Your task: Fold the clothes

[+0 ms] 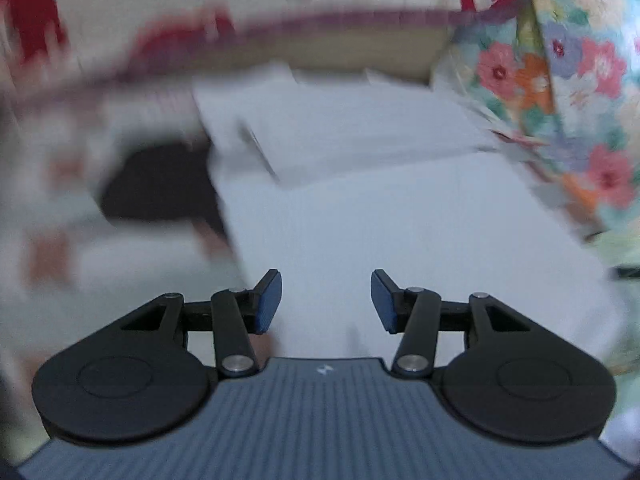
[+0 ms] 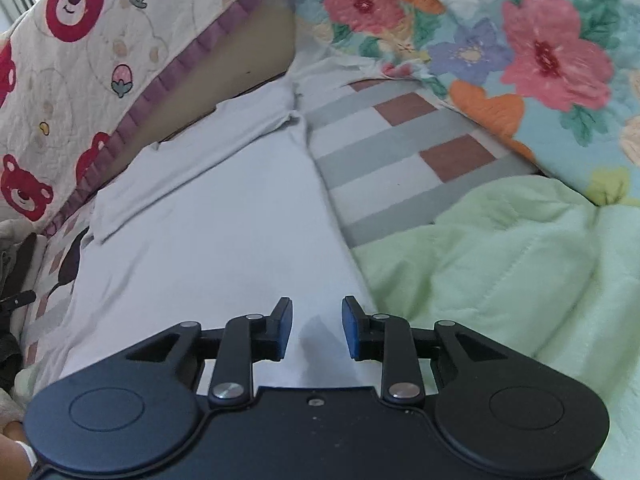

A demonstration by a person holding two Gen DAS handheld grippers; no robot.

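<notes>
The white T-shirt (image 2: pixel 208 216) lies flat on the bed, over a striped sheet (image 2: pixel 400 140). Its sleeves are turned in over the body, so it forms a long narrow panel, collar end toward twelve o'clock. In my judgement the side folds are done and the lengthwise fold is still to do.

The right claw (image 2: pixel 316 330) hovers over the hem end at six o'clock, jaws apart, nothing between them. The left claw (image 1: pixel 326 300) is likewise apart and empty above the same shirt; that view is blurred.

A bear-print quilt (image 2: pixel 80 60) borders the shirt at ten o'clock, a floral quilt (image 2: pixel 520 48) at two o'clock and a green blanket (image 2: pixel 500 272) at four o'clock. These leave only a narrow strip of bed for the folding.
</notes>
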